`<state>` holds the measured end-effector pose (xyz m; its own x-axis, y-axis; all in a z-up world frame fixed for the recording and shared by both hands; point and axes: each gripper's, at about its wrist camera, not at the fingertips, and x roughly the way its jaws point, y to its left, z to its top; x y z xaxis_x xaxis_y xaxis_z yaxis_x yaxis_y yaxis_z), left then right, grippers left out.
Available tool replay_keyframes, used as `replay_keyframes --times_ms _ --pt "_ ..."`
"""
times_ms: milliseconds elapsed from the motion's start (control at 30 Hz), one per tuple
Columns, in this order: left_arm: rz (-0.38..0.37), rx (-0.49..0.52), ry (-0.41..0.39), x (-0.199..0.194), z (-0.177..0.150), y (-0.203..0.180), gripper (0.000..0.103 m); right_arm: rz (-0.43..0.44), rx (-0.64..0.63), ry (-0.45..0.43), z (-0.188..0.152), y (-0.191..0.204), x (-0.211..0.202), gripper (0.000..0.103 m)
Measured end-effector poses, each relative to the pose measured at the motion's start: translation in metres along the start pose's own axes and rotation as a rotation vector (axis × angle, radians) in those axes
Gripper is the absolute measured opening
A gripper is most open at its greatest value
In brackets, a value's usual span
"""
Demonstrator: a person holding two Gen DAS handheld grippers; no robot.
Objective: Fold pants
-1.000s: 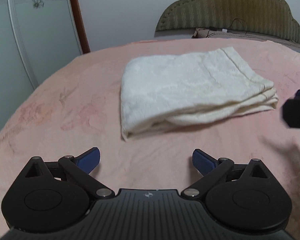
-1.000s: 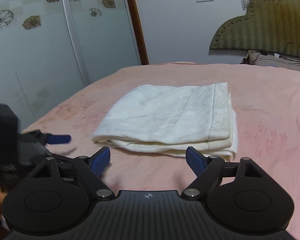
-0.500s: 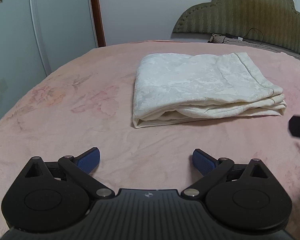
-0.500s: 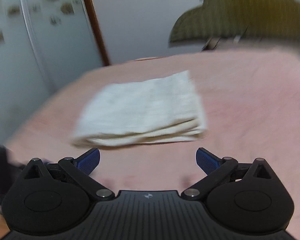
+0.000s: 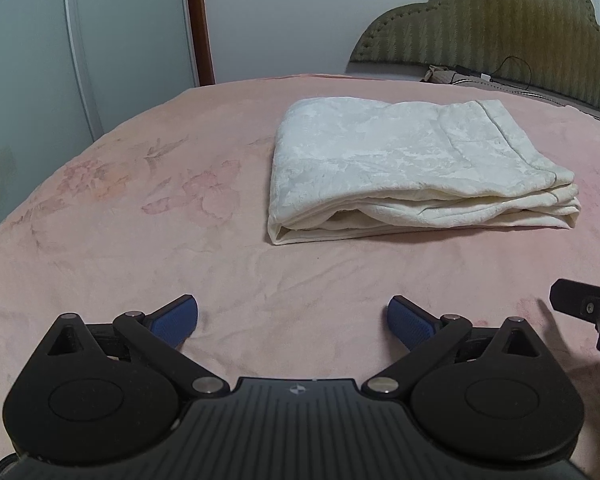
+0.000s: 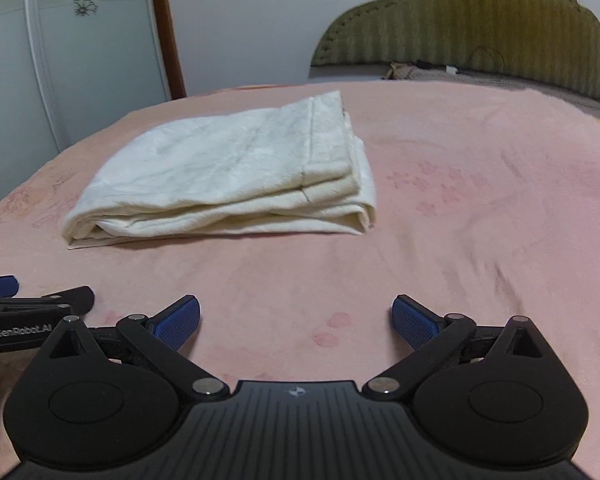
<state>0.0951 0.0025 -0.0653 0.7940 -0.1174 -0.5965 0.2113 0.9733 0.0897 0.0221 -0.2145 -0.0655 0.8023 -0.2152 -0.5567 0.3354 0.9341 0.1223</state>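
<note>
The cream pants (image 5: 404,164) lie folded into a flat stacked rectangle on the pink bed cover (image 5: 140,216); they also show in the right wrist view (image 6: 236,176). My left gripper (image 5: 293,322) is open and empty, low over the cover, well short of the pants' near edge. My right gripper (image 6: 296,322) is open and empty too, also short of the pants. Part of the right gripper shows at the right edge of the left wrist view (image 5: 588,308). Part of the left gripper shows at the left edge of the right wrist view (image 6: 32,312).
A green padded headboard (image 5: 488,24) stands at the back right, with a cable and small items (image 5: 480,76) in front of it. A glass wardrobe door with flower prints (image 5: 40,60) and a brown door frame (image 5: 198,20) are at the left.
Both grippers have drawn back from the folded pants and stayed open. The right wrist view swung right and then steadied. The pants have not moved.
</note>
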Motion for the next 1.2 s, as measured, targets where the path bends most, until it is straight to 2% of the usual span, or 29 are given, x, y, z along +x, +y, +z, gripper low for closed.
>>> replay_keyframes --times_ms 133,233,367,1067,1200 --pt "-0.002 -0.003 -0.001 0.001 0.000 0.001 0.103 -0.004 -0.039 -0.021 0.001 0.008 -0.002 0.103" --pt "-0.020 -0.026 0.008 0.002 0.000 0.005 0.103 -0.003 -0.066 0.026 -0.001 0.013 0.006 0.103" --pt "-0.035 -0.047 0.013 0.003 -0.001 0.008 0.103 -0.030 -0.100 0.035 -0.003 0.019 0.008 0.103" --pt "-0.037 -0.049 0.011 0.003 -0.002 0.008 0.103 -0.022 -0.088 0.030 -0.002 0.015 0.007 0.103" --pt "-0.032 -0.060 0.009 0.001 -0.002 0.009 0.103 -0.070 -0.060 0.026 -0.001 0.012 0.007 0.103"
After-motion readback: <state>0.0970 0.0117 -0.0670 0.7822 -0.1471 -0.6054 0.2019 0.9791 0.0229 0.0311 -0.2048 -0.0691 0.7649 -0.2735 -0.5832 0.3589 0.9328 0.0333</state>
